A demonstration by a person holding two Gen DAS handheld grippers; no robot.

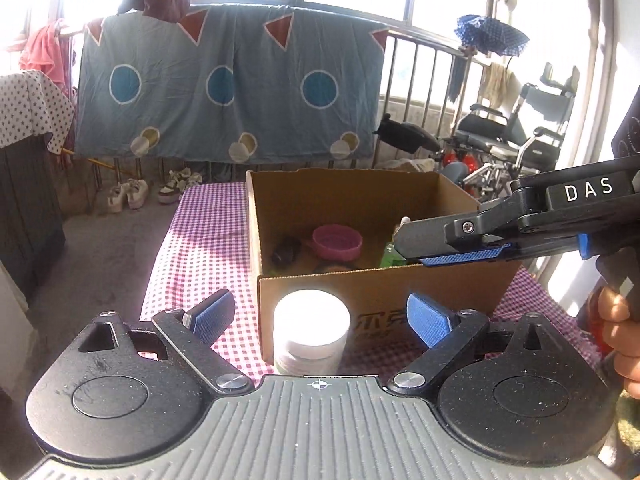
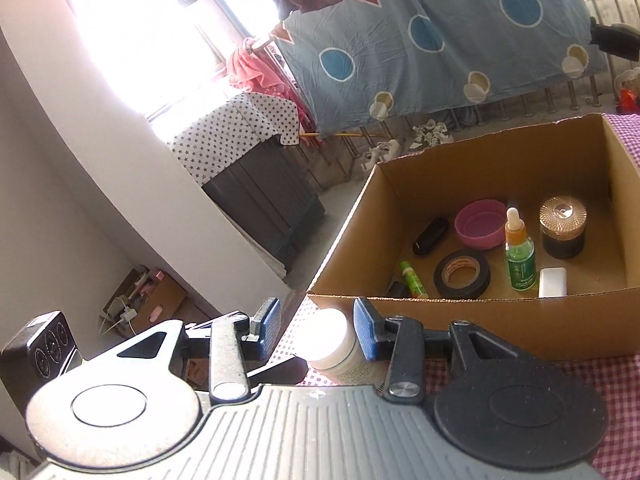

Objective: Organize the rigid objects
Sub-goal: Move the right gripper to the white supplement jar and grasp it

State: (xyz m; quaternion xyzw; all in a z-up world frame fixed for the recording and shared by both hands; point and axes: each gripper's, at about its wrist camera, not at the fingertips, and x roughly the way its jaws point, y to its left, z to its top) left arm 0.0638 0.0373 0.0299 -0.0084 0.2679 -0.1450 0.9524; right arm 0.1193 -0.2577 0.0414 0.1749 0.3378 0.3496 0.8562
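A white-lidded jar [image 1: 311, 330] stands on the pink checked tablecloth [image 1: 200, 248], just in front of a cardboard box [image 1: 372, 286]. My left gripper [image 1: 320, 316] is open wide around the jar, and neither blue pad touches it. My right gripper [image 1: 412, 246] hovers over the box's front right edge, jaws narrowly apart with nothing between them. In the right wrist view the jar [image 2: 332, 340] shows beyond that gripper [image 2: 316, 330]. The box [image 2: 480, 320] holds a pink bowl [image 2: 480, 224], tape roll [image 2: 462, 274], green dropper bottle [image 2: 518, 258], gold-lidded jar [image 2: 562, 228] and several small items.
A person's hand [image 1: 620, 332] holds the right gripper's handle. A wheelchair [image 1: 512, 136] stands behind the table on the right. A blue sheet [image 1: 228, 88] hangs on a railing behind. On the left is a dark cabinet [image 2: 264, 204] under a starred cloth.
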